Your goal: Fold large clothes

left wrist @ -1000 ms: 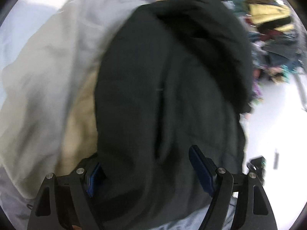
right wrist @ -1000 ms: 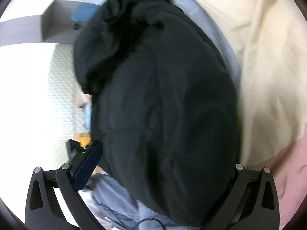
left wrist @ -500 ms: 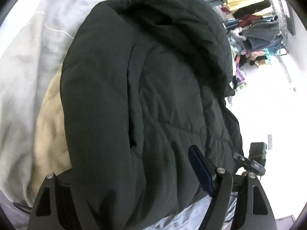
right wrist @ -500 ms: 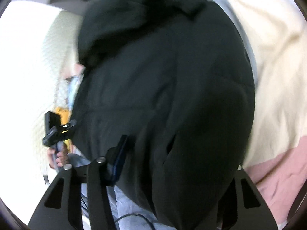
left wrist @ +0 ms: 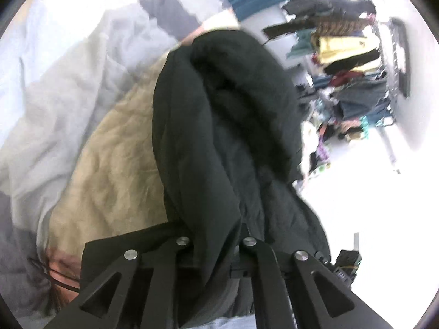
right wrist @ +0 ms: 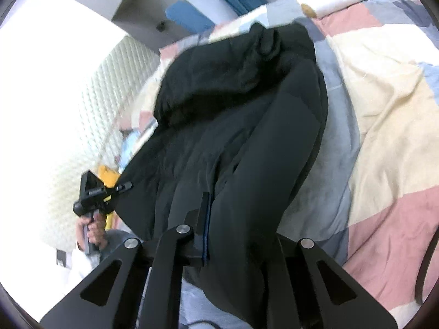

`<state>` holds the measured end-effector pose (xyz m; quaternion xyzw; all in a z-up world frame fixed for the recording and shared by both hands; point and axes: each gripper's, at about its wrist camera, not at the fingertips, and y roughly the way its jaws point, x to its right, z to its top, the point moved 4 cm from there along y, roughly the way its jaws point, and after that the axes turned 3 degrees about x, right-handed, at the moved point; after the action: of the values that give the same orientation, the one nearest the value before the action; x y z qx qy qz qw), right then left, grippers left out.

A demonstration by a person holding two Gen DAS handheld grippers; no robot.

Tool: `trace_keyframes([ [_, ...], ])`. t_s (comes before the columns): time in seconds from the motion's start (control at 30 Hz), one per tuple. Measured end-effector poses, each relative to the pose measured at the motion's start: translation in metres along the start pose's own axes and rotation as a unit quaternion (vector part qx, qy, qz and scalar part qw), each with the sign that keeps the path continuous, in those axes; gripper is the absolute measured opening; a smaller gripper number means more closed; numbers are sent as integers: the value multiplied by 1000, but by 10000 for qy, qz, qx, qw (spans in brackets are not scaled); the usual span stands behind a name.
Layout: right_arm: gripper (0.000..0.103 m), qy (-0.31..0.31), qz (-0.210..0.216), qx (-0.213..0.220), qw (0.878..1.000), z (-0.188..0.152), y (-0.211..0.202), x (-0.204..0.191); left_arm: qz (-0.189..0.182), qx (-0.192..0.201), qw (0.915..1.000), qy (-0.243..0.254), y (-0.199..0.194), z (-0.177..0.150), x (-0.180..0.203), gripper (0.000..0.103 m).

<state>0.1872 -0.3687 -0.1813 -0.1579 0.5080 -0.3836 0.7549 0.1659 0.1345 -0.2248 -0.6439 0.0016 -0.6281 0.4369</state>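
A large dark green padded jacket (left wrist: 227, 126) lies on a bed, its hood end far from me. My left gripper (left wrist: 216, 244) is shut on the jacket's near edge, and the fabric bunches up between its fingers. In the right wrist view the jacket (right wrist: 241, 120) stretches away over the patchwork quilt. My right gripper (right wrist: 238, 230) is shut on the jacket's near hem, and cloth hides its right finger. The left gripper (right wrist: 96, 194), held in a hand, also shows at the left of that view.
The bed carries a patchwork quilt (right wrist: 384, 115) in cream, pink, grey and blue. A rack of hanging and piled clothes (left wrist: 354, 63) stands beyond the bed's far side. A white textured wall (right wrist: 90, 115) and a grey box (right wrist: 131, 5) are at the left.
Both grippers have closed from open onto the jacket's near edge. The jacket has been pulled up and toward me, and it now looks narrower and bunched.
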Motion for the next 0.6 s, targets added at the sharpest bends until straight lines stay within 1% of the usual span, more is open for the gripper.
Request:
trace_keyframes([
  [0.07, 11, 40, 80, 180, 9998, 5, -12, -7, -145, 151, 9998, -12, -23, 3, 9, 6],
  [0.17, 11, 126, 273, 467, 9985, 10, -41, -14, -317, 337, 9989, -29, -47, 4, 29, 6],
  [0.33, 11, 188, 662, 890, 9937, 6, -95, -28, -492, 582, 9968, 230, -101, -2, 60, 5],
  [0.43, 11, 82, 745, 954, 9926, -4, -122, -42, -429, 607, 9962, 449, -133, -10, 73, 5],
  [0.5, 11, 66, 773, 997, 9920, -10, -134, -51, -397, 533, 9963, 548, -151, -15, 83, 5],
  [0.6, 11, 148, 837, 1252, 9885, -16, -158, -61, -262, 492, 9951, 810, -169, -18, 108, 5],
])
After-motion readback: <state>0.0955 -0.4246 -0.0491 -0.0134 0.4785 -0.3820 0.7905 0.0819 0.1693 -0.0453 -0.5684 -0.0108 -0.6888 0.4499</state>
